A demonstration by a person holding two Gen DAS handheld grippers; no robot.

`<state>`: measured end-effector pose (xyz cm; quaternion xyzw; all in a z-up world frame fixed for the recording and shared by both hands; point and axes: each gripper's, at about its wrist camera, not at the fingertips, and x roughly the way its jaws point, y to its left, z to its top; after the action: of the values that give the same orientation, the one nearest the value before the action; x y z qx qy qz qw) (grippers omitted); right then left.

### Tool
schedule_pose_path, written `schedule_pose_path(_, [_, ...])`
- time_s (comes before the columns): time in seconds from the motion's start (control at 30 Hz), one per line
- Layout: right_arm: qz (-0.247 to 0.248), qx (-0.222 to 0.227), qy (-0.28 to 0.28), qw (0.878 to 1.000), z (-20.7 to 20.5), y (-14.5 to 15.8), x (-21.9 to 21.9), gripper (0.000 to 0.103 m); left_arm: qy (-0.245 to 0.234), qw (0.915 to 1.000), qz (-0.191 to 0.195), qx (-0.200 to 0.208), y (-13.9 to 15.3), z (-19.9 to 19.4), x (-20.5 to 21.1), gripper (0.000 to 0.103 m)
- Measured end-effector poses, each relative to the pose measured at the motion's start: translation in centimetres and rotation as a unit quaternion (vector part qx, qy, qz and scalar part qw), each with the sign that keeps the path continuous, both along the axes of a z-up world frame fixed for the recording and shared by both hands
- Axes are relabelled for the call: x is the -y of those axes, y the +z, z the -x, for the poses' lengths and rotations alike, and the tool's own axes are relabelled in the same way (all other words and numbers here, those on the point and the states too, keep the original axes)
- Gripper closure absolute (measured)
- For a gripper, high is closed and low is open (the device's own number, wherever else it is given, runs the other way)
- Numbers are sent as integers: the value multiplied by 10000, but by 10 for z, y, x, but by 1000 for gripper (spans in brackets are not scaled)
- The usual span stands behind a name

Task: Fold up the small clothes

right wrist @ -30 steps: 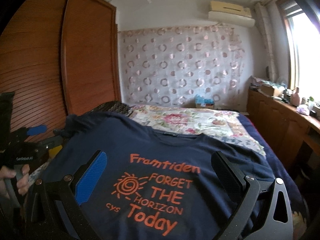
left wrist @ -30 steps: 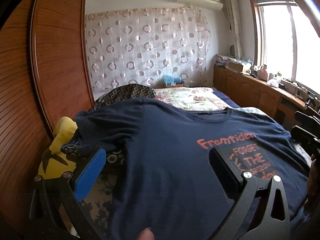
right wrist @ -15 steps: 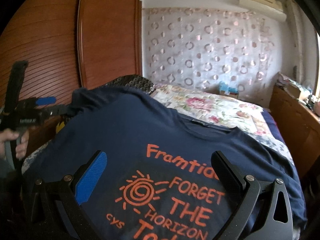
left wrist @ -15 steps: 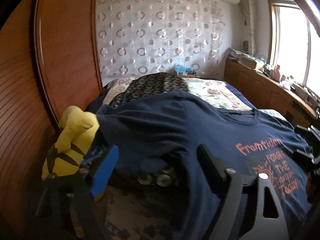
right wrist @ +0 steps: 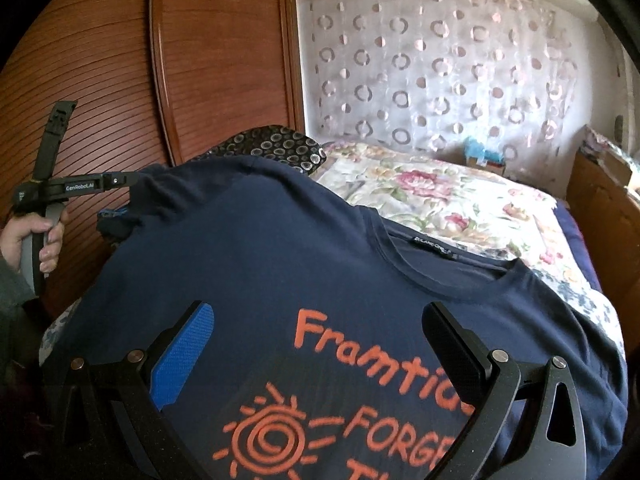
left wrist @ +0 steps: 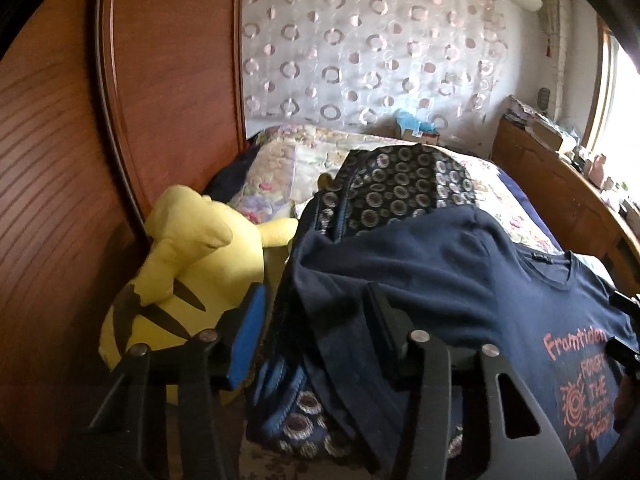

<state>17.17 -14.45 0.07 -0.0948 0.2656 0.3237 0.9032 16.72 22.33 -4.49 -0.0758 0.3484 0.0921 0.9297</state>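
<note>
— Bedroom with a wooden wardrobe (right wrist: 224,60) on one side and a ring-patterned curtain (right wrist: 440,60) at the back; where was the shirt?

— Spread face up across the near part of the bed (right wrist: 460,200), over a flowered quilt. It was a dark blue T-shirt (right wrist: 280,280) with orange lettering and a sun drawing, its neck opening toward the curtain.

— And the left claw (left wrist: 316,332)?

— At the shirt's sleeve edge, near the wardrobe. Its jaws had just been closing and stood about half apart, with the bunched sleeve and a blue-trimmed, ring-patterned cloth (left wrist: 400,196) between them. I could not tell whether the pads were pressing the fabric. In the right wrist view a hand (right wrist: 28,240) gripped its handle.

— The right claw (right wrist: 316,344)?

— Wide open above the chest print, blue pad on one side, black on the other, holding nothing.

— What lay around the shirt?

— A yellow plush toy (left wrist: 192,264) with black stripes sat just beside the sleeve, against the wardrobe. The patterned cloth rose behind the shoulder. A wooden cabinet (left wrist: 560,200) with clutter ran along the window side.
</note>
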Motion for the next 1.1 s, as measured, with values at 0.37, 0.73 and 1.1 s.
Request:
schedule_pose_path(0.37, [-2, -73, 106, 9999, -37, 0, -23, 0, -358, 9991, 215, 9, 3, -6, 7, 99])
schedule_pose_path(0.73, [-164, -71, -188, 9997, -40, 1, -12, 0, -1212, 9908, 29, 600, 62, -9, 69, 100])
schedule_pose_path(1.1, [-276, 143, -564, 9979, -15, 1, -5, 0, -2205, 9737, -10, 564, 79, -35, 150, 100])
